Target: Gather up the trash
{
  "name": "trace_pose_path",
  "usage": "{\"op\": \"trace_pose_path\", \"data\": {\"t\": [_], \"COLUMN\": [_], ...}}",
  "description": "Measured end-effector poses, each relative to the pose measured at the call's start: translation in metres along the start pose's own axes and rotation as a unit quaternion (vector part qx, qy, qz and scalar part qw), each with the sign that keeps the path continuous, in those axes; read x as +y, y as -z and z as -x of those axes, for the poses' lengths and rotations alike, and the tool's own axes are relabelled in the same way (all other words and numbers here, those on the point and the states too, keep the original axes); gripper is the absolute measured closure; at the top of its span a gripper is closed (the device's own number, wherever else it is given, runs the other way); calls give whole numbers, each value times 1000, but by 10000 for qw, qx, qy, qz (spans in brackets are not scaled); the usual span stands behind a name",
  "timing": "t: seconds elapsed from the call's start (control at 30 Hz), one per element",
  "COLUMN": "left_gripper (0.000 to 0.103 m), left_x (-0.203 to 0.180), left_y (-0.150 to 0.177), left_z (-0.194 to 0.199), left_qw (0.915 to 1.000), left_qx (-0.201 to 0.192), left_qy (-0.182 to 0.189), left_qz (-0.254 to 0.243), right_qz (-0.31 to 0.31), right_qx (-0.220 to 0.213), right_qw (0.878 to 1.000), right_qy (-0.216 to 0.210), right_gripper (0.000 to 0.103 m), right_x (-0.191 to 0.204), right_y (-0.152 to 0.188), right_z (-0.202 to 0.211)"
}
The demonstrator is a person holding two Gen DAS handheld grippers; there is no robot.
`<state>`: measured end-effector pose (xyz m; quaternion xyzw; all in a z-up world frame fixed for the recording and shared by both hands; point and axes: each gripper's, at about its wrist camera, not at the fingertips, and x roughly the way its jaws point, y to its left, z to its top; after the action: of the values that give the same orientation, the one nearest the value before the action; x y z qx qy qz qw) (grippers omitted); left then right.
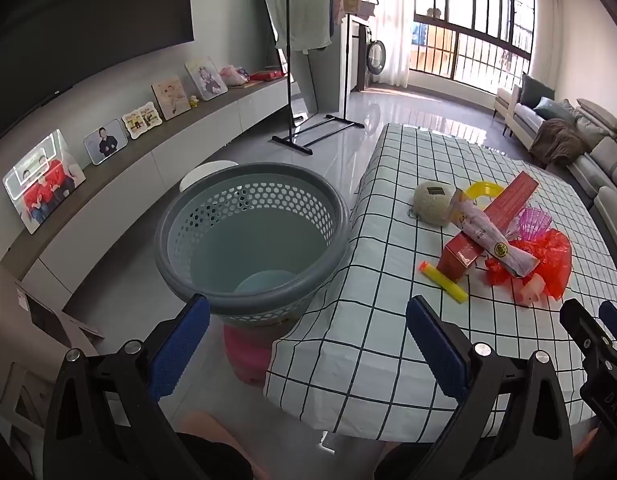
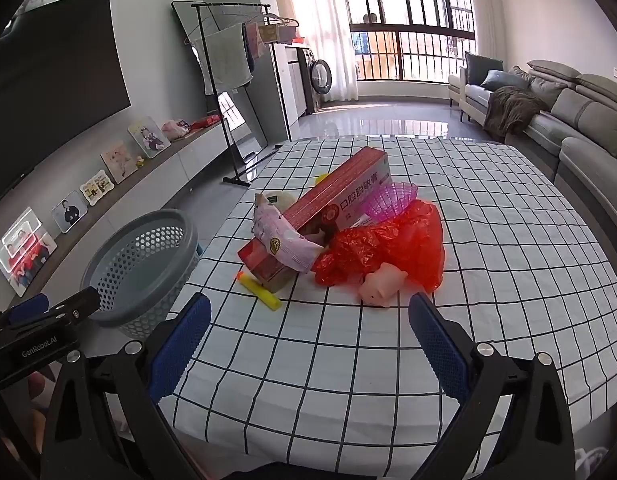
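Observation:
A pile of trash lies on the checked tablecloth [image 2: 508, 264]: a long red box [image 2: 328, 204], a pale snack wrapper [image 2: 284, 242], a red plastic bag [image 2: 392, 244], a purple plastic cup [image 2: 392, 198], a yellow marker [image 2: 260, 290] and a pink pig toy [image 2: 378, 286]. A grey perforated basket [image 1: 252, 236] stands left of the table; it also shows in the right wrist view [image 2: 142, 264]. My left gripper [image 1: 308, 344] is open and empty, near the basket's front rim. My right gripper [image 2: 308, 340] is open and empty, in front of the pile.
A beige yarn ball [image 1: 432, 202] and a yellow ring [image 1: 484, 190] lie behind the pile. A pink stool [image 1: 248, 356] holds the basket. A TV shelf with photo frames [image 1: 104, 144] runs on the left, a clothes rack [image 1: 308, 60] behind, a grey sofa [image 2: 568, 128] on the right.

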<state>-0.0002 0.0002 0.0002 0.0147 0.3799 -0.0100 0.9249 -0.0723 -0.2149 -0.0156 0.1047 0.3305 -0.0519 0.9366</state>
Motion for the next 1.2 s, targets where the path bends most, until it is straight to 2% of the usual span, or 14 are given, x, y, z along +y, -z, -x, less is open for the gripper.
{"op": "trace_pose_path", "data": {"t": [1.2], "left_gripper": [6], "left_x": [4], "left_y": [2], "left_z": [14], "left_qw": [9999], "left_qx": [-128], "left_qy": [41], "left_qz": [25], "right_qz": [100], "right_qx": [-221], "right_qw": [9997], "right_qy": [4], "right_gripper": [8], "right_x": [8], "right_y": [-3], "right_z": [26]}}
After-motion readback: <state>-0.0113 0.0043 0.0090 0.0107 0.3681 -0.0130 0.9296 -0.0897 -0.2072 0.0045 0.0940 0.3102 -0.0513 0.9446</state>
